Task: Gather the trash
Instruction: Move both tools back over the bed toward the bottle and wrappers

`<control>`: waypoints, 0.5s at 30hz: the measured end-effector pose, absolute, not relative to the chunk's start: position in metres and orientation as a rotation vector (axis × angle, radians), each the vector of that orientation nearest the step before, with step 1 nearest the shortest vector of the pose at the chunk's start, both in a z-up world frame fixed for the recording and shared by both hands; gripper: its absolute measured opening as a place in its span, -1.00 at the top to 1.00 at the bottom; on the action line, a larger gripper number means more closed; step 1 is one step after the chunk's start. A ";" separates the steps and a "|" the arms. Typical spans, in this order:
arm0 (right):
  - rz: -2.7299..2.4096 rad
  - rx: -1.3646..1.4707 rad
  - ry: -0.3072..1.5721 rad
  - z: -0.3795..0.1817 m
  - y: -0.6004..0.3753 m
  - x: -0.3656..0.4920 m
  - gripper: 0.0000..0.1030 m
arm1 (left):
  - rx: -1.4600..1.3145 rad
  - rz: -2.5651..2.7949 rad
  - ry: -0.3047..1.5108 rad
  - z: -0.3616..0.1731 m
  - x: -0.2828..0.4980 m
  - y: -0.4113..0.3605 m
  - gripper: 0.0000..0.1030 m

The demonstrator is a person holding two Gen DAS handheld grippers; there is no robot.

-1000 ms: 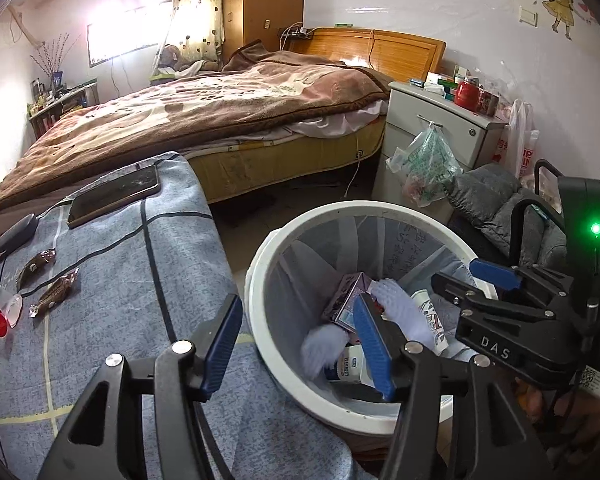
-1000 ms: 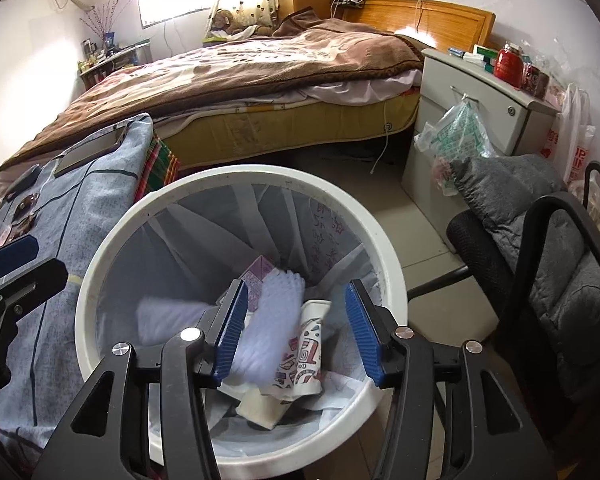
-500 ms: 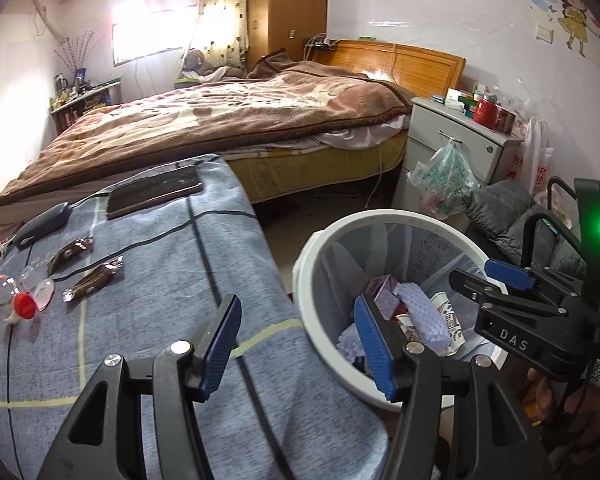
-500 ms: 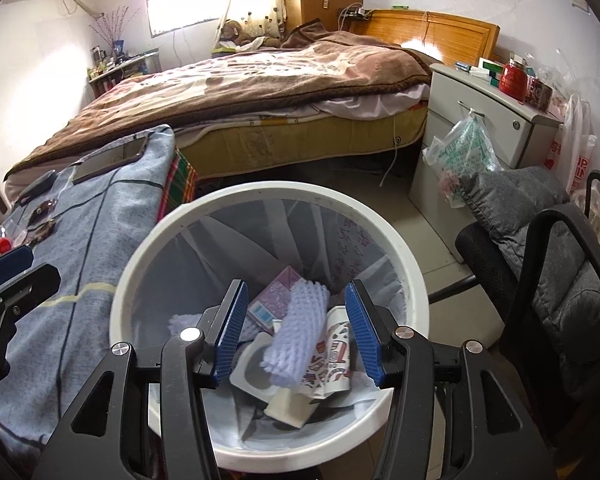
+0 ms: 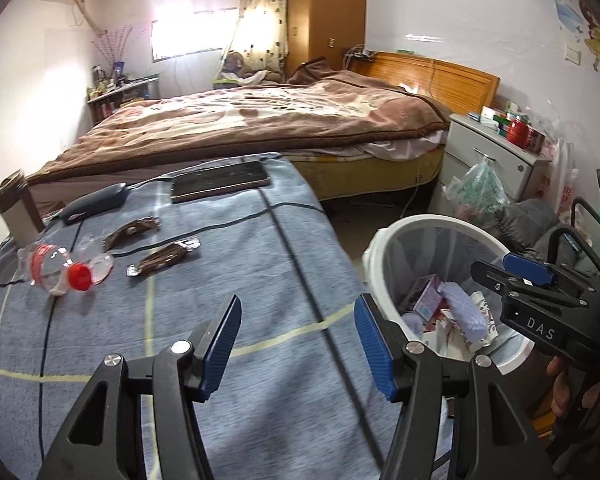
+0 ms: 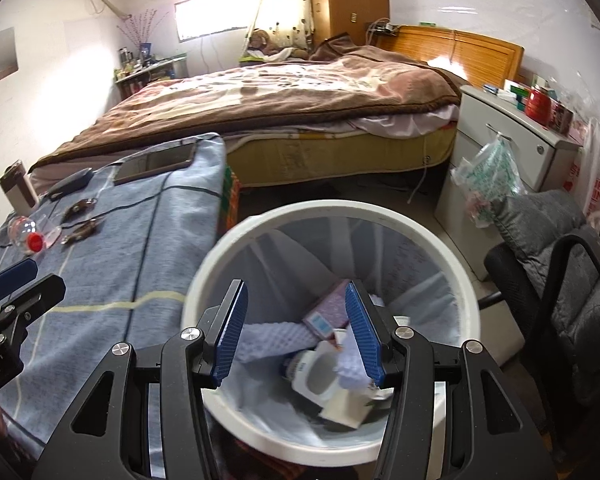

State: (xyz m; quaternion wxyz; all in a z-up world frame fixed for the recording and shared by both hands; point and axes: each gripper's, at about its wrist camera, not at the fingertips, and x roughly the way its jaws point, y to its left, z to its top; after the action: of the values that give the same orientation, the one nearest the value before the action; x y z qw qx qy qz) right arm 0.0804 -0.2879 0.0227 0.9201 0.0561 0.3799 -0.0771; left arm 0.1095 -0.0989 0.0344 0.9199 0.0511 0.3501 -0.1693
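Left tool (image 5: 296, 340): blue pads spread, empty, above blue-clothed bench (image 5: 260, 264).
Right tool (image 6: 294, 330): spread, empty, over white round bin (image 6: 466, 292).
Trash: clear crushed red-capped bottle (image 5: 58, 268), two brown wrappers (image 5: 164, 258) on bench.

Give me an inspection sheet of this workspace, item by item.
Surface: table under a blue checked cloth.
Job's things: crushed clear plastic bottle with red cap and two brown snack wrappers on the cloth; white round bin with clear liner beside the table, holding cartons and lilac foam.
Clutter: dark phone, dark oval case, small beige box.
Grippers: left gripper over the cloth, jaws open, empty; right gripper over the bin, jaws open, empty.
Cables: thin black cable across the cloth.
Surroundings: bed with brown blanket, white nightstand, grey-cushioned chair.
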 end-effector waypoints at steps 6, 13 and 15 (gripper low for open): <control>-0.114 0.092 0.774 0.026 -0.267 0.086 -0.03 | 0.082 -0.294 0.712 0.036 0.109 -0.070 -0.18; -0.052 0.064 0.776 0.025 -0.238 0.098 -0.03 | 0.057 -0.220 0.712 0.034 0.110 -0.034 -0.19; -0.037 0.057 0.776 0.024 -0.227 0.101 -0.03 | 0.046 -0.193 0.713 0.034 0.111 -0.021 -0.20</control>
State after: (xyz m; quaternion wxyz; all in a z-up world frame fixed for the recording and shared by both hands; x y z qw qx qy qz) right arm 0.1006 -0.2267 0.0243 0.9251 0.0276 0.3784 -0.0179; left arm 0.1110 -0.0210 0.0338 0.9322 0.0227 0.3486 -0.0942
